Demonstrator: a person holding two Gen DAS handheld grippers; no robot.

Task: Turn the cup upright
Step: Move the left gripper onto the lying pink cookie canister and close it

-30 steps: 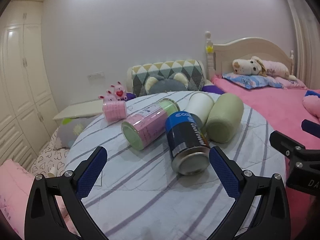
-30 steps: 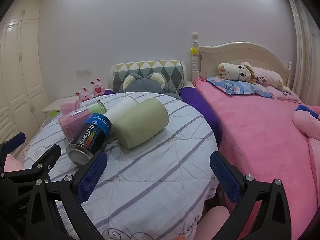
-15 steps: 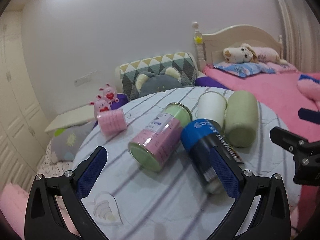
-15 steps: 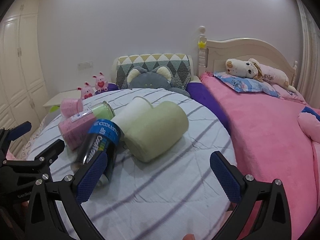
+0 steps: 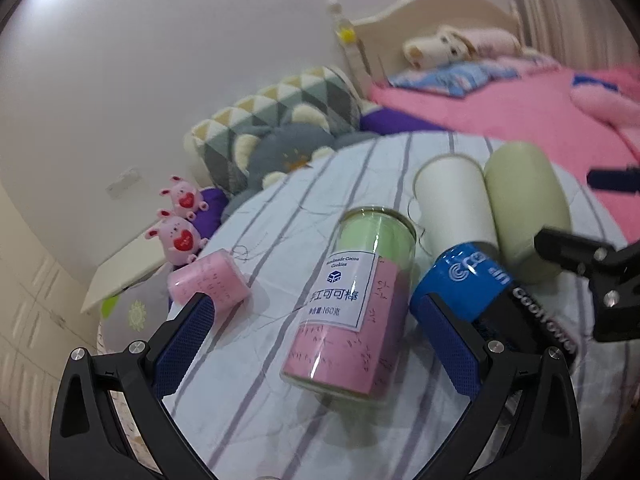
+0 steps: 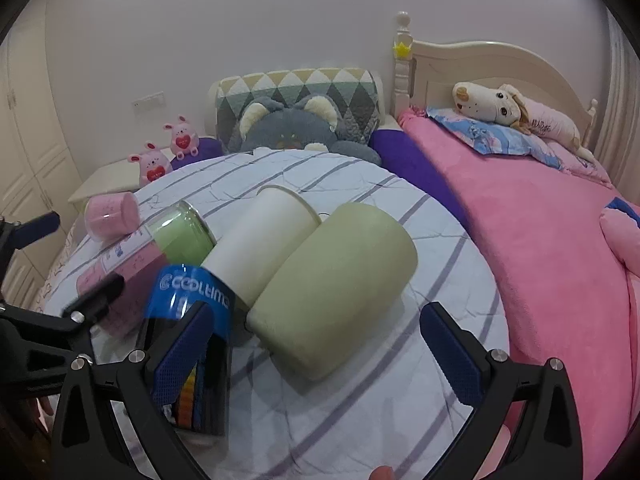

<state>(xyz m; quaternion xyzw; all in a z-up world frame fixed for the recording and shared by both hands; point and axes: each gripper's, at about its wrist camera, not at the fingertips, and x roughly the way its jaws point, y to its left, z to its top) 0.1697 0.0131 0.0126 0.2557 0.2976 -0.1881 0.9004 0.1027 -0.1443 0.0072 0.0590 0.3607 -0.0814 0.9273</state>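
Observation:
Several cups and cans lie on their sides on a round table with a striped cloth (image 6: 400,360). A pale green cup (image 6: 332,288) lies nearest my right gripper (image 6: 316,344), which is open, its jaws wide around the cup's near end. A white paper cup (image 6: 264,248) lies left of it. My left gripper (image 5: 316,336) is open over a clear pink-and-green jar (image 5: 352,304). A blue-and-black can (image 5: 480,292) lies at its right finger. The green cup (image 5: 524,204) and white cup (image 5: 452,204) lie beyond.
A small pink cup (image 5: 208,284) lies at the table's left edge. A pink bed (image 6: 540,220) stands to the right, a cushioned chair with a grey plush (image 6: 292,120) behind the table, and pink plush toys (image 6: 168,152) on a nightstand.
Both grippers have moved forward and closer to the objects. The left view has swung left so the clear jar now sits between its fingers; the right gripper has closed in on the green cup.

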